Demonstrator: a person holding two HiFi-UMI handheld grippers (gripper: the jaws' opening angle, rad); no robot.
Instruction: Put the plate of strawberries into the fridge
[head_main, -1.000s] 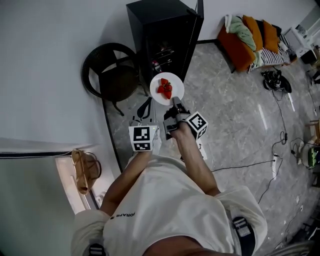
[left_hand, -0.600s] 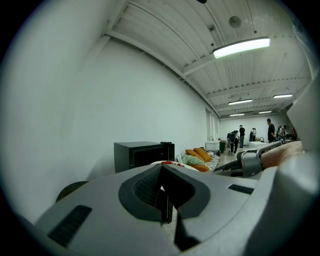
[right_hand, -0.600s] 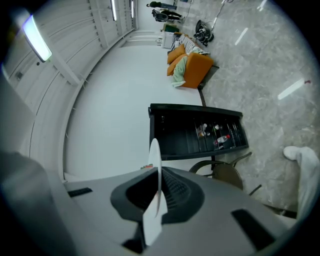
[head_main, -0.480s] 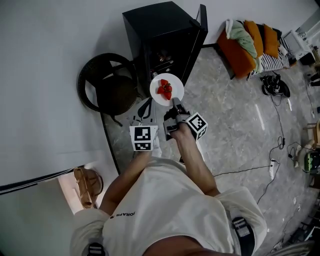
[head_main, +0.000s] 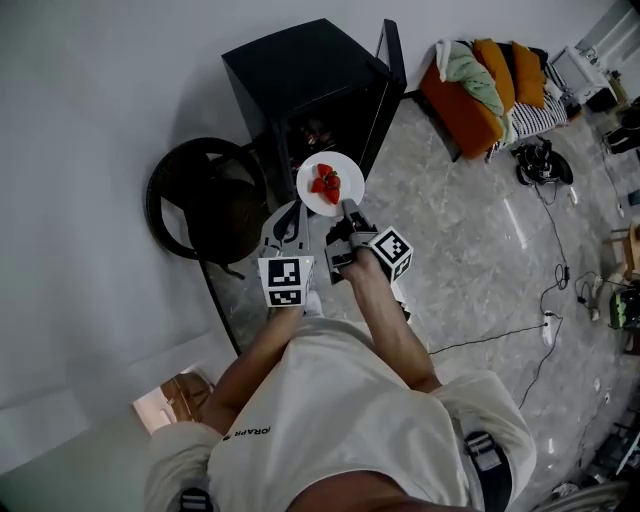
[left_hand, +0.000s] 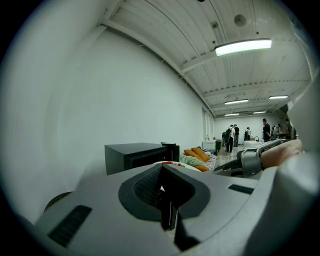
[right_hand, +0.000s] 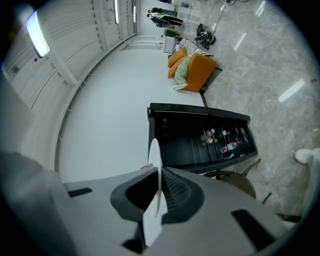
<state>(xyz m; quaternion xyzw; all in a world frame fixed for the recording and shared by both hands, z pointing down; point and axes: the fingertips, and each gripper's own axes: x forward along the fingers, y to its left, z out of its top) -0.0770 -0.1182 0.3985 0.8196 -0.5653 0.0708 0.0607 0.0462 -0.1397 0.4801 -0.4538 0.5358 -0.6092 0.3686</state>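
Gripping the near rim of a round white plate (head_main: 351, 172), the right gripper (head_main: 346, 207) holds it level just in front of the black fridge (head_main: 296, 72). In the right gripper view the plate shows edge-on, a thin white blade pinched between the two jaws. A small heap of red strawberries (head_main: 326, 184) sits on the plate toward the middle, with a bare white margin all round.

The fridge door (head_main: 389, 62) stands open. The fridge interior faces the plate, and its racks hold small bottles (right_hand: 226, 143), one with a red label whose print is too small to read.

The left gripper (head_main: 287, 224) hangs beside the plate on the side away from the door. Its jaws are drawn together with nothing between them.

Each gripper carries a cube with black-and-white square markers (head_main: 285, 279). A short line of dark print on the person's shirt (head_main: 249, 432) runs upside down and cannot be read with certainty.
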